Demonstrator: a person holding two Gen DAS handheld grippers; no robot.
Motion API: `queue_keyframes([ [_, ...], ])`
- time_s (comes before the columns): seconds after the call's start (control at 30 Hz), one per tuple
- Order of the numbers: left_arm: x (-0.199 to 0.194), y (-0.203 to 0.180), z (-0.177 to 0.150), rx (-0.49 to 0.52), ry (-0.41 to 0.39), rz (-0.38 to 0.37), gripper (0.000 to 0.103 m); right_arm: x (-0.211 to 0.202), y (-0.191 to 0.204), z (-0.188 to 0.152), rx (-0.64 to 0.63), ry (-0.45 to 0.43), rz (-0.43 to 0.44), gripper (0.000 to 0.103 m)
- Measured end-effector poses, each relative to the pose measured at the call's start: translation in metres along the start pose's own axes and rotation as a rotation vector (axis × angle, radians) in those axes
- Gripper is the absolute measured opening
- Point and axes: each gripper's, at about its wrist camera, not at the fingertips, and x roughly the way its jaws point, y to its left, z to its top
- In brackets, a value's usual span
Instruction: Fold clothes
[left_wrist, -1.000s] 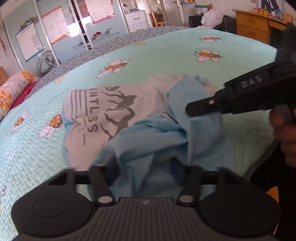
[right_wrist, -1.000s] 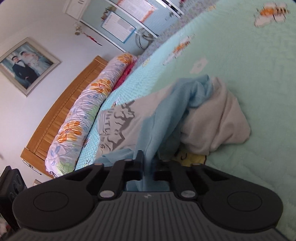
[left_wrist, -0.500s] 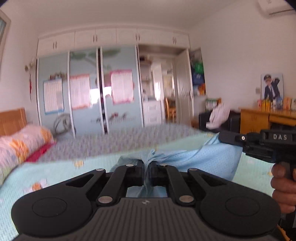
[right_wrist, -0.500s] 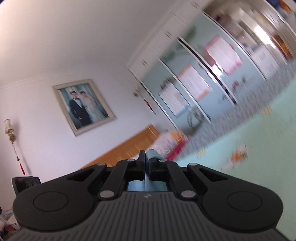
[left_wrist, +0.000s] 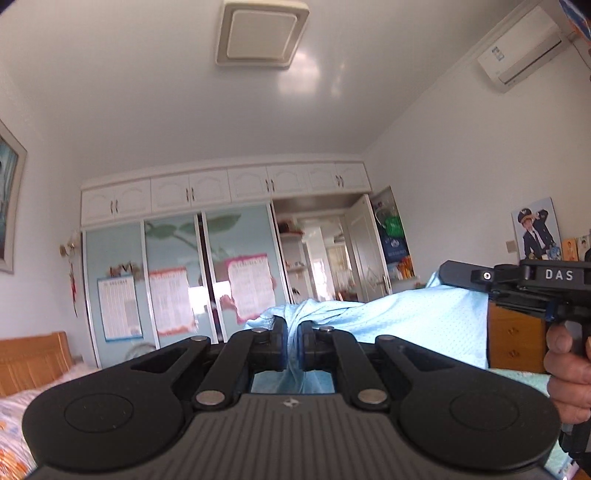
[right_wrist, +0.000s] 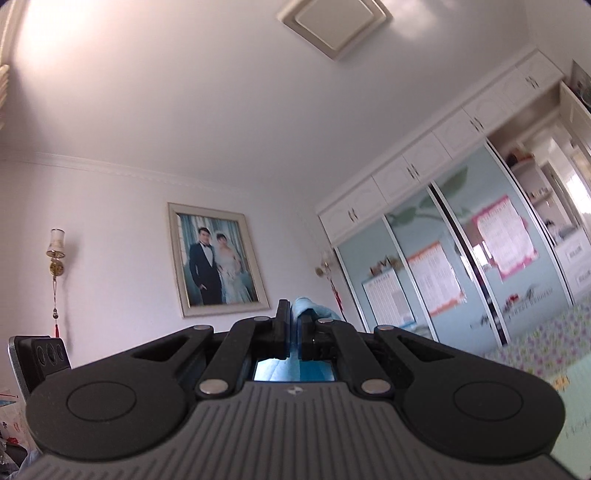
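- Left gripper (left_wrist: 291, 345): jaws drawn narrow and clamped on a pinch of the light blue garment (left_wrist: 424, 325); the gripper points slightly upward, toward the wardrobe (left_wrist: 177, 280).
- Right gripper (right_wrist: 293, 338): likewise nearly closed, with a tuft of the same blue cloth showing above its jaws; in the left wrist view it appears at the right, gripped by a hand (left_wrist: 567, 373).
- Garment: one, held aloft and stretched between the two grippers, clear of the bed (right_wrist: 546, 354); its hanging lower part is out of view.
- Probable purpose: two separated hold points let the cloth hang open and flatten before folding.
- Count: two grippers, one garment, one hand visible, one framed portrait (right_wrist: 218, 258), one ceiling vent (left_wrist: 262, 31).
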Motion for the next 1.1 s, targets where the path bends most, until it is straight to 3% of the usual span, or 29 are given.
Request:
queue_keyframes([
  [0.2,0.016,0.009,0.027,0.025,-0.047,0.054,0.006,0.022,0.012,0.024,-0.077,-0.021,-0.012,0.002],
  [0.4,0.063,0.017,0.005,0.013,-0.013,0.103,0.008,0.054,0.002,0.018,-0.123,0.013,-0.107,0.002],
  [0.57,0.155,0.039,-0.063,-0.042,0.187,0.095,0.008,0.105,-0.045,-0.024,-0.125,0.157,-0.241,0.002],
  [0.7,0.256,0.07,-0.131,-0.114,0.416,0.108,0.008,0.162,-0.11,-0.069,-0.074,0.297,-0.376,0.002],
  [0.8,0.32,0.083,-0.176,-0.106,0.577,0.108,0.01,0.213,-0.154,-0.107,-0.074,0.402,-0.471,0.002],
  [0.83,0.335,0.086,-0.19,-0.095,0.623,0.11,0.011,0.228,-0.169,-0.121,-0.072,0.433,-0.496,0.002],
  [0.87,0.346,0.091,-0.205,-0.093,0.667,0.116,0.018,0.239,-0.184,-0.133,-0.048,0.462,-0.518,0.003],
  [0.9,0.353,0.098,-0.22,-0.103,0.709,0.118,0.027,0.25,-0.199,-0.146,-0.024,0.491,-0.541,0.005],
  [0.93,0.35,0.105,-0.237,-0.144,0.745,0.11,0.047,0.259,-0.214,-0.159,0.006,0.521,-0.564,0.011],
  [0.97,0.347,0.113,-0.255,-0.184,0.78,0.102,0.06,0.26,-0.228,-0.171,0.052,0.552,-0.594,0.027],
  [1.03,0.33,0.126,-0.291,-0.267,0.85,0.046,0.062,0.243,-0.239,-0.197,0.1,0.599,-0.625,0.043],
  [1.1,0.297,0.13,-0.328,-0.332,0.925,0.015,0.062,0.213,-0.24,-0.224,0.119,0.638,-0.639,0.046],
])
